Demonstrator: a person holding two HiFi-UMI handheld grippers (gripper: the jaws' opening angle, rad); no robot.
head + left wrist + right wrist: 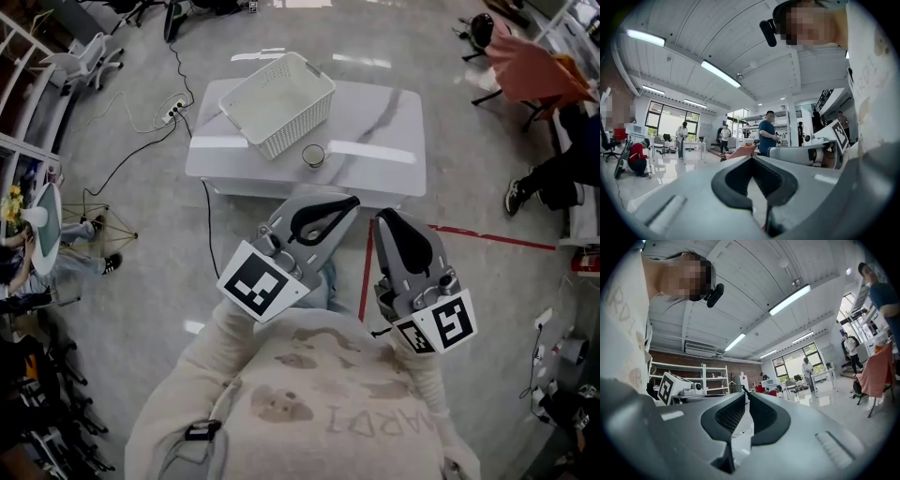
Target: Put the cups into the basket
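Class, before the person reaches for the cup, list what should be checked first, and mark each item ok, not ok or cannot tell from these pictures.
1. Cup upright on the table: ok.
2. Basket open side up with room inside: ok.
3. Left gripper holds nothing: ok.
4. Right gripper holds nothing: ok.
5. Jaws open enough to take the cup: not ok, both pairs are closed.
6. More cups to collect: cannot tell, only one is in sight.
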